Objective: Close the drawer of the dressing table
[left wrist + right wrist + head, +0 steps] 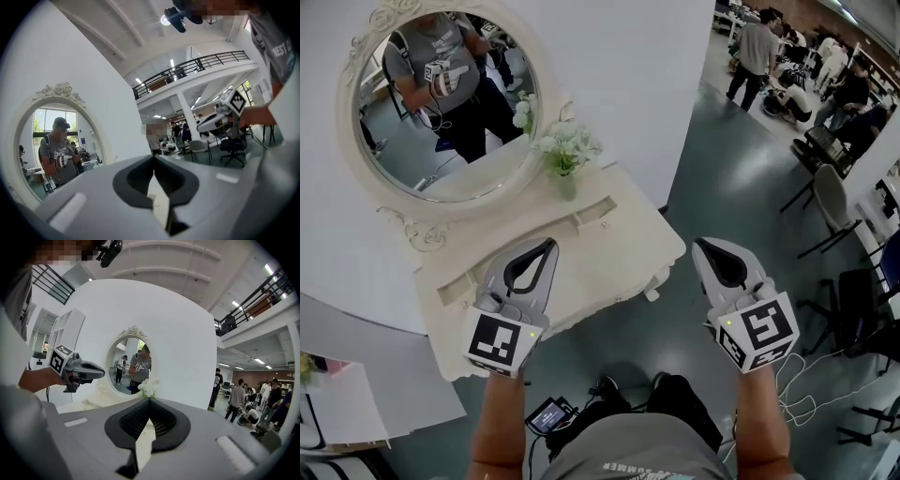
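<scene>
The cream dressing table [609, 272] stands against a white wall, below its oval mirror [403, 173]. A small drawer with a knob [602, 214] sits on its top at the right and seems to stick out slightly. A second drawer front [455, 287] is on the left. My left gripper [549, 244] hovers over the tabletop, shut and holding nothing, its tips [153, 158] meeting. My right gripper [701, 244] hangs past the table's right corner over the floor, also shut and holding nothing, its tips [149, 400] together.
A vase of white flowers [564, 152] stands on the tabletop by the mirror. Chairs [830, 202] and cables [811, 394] lie to the right. Several people are at the back right [755, 56]. A white table corner [337, 412] is at lower left.
</scene>
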`<state>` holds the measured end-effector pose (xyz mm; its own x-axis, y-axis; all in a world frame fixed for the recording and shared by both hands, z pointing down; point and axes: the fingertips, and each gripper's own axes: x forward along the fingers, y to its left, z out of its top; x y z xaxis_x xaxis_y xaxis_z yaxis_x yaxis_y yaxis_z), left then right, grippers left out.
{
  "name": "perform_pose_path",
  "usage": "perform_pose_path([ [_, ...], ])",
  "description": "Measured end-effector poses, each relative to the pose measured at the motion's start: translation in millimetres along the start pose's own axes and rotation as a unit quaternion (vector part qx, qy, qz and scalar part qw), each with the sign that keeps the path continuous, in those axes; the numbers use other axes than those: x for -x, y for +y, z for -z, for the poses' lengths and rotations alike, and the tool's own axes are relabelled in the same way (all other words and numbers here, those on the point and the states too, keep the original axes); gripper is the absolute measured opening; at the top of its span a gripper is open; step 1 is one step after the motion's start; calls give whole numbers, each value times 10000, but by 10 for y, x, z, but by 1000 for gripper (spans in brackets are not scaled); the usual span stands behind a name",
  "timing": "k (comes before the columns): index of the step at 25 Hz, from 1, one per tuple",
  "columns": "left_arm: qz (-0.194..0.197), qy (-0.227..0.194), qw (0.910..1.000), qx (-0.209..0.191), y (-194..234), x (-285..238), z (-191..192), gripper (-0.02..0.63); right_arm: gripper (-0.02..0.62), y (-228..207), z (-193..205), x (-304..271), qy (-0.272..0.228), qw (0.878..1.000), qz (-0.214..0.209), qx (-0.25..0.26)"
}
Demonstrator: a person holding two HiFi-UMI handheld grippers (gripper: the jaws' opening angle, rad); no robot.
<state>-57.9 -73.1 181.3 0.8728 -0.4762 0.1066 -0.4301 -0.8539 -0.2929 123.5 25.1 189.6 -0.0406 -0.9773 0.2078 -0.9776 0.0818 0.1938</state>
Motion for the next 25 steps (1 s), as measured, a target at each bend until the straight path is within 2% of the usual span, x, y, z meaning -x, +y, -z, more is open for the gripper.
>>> perform_pose_path([
  [6, -219, 120, 9997, 36, 157, -6, 64, 5, 0, -55, -4, -276, -65, 9997, -238, 9],
  [17, -789, 404, 9959, 157, 356, -292, 170, 5, 0, -186, 77, -1073, -92, 9941, -1074, 88],
  [25, -1134, 683, 9903, 432, 529, -559, 468, 5, 0, -284, 293, -1658, 60, 9885, -1506, 149],
])
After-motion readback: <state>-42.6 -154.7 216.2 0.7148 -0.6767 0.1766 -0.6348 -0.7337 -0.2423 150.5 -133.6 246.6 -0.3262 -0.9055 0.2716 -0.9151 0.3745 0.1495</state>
